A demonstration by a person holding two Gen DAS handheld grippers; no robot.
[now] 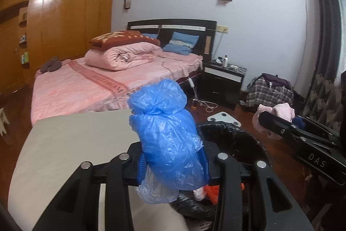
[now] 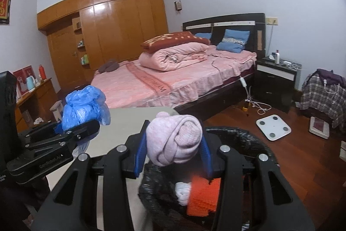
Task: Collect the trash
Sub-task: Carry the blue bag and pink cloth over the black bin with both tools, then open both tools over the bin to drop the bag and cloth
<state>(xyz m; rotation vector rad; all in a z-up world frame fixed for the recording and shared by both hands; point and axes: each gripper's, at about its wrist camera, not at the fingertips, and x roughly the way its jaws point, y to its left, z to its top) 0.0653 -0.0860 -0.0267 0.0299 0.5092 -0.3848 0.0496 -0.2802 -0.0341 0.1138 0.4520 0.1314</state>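
Left tool pinching a crumpled blue plastic bag; bag stands up out of the pads, loose clear film hanging below. Right tool pinching a rolled pink sock between blue pads. Both held over or just beside the black-lined bin, which sits at the edge of the pale tabletop. Orange cloth and a white wad already lie in the bin.

Handling, by judgement: bag looks very light, slick, crushes to nothing; grip the bunched middle, as now, not the trailing film. Sock is soft, springy, light; hold across the thick roll so it cannot unwind. Neither fragile. Bag may cling to a pad on release.
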